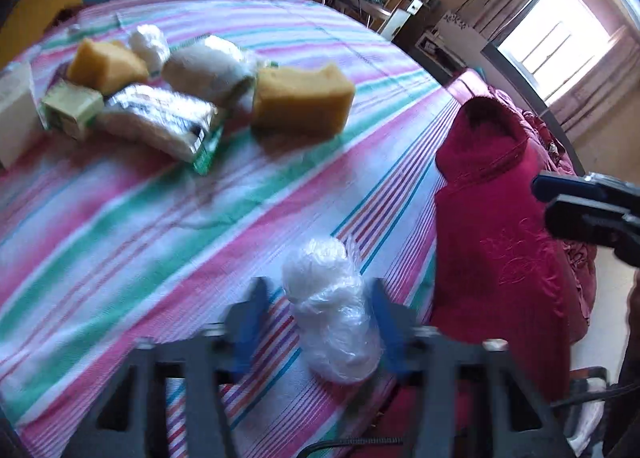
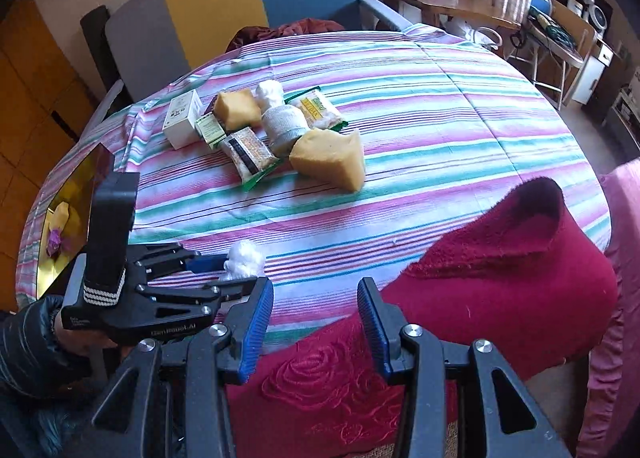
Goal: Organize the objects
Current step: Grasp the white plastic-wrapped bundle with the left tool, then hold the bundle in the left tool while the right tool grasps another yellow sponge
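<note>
Yellow sponge blocks: two, one large (image 2: 329,161), one smaller (image 2: 236,108)
Clear-wrapped white bundles: two, one near the pile (image 2: 269,93), one by the cloth's near edge (image 1: 332,310)
Grey-white rolls: one (image 2: 285,125)
Foil snack packets: two (image 2: 250,152) (image 2: 318,108)
White boxes: one (image 2: 182,123)
Small green cartons: one (image 2: 210,128)
Grippers: two (image 2: 316,322) (image 1: 316,324)

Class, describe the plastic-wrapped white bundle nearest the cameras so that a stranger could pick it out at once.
Start at the striped tablecloth and go to its near edge, beside the red blanket. There the white bundle lies alone between the left gripper jaws. The other white bundle sits far off in the clutter of sponges and packets.
</note>
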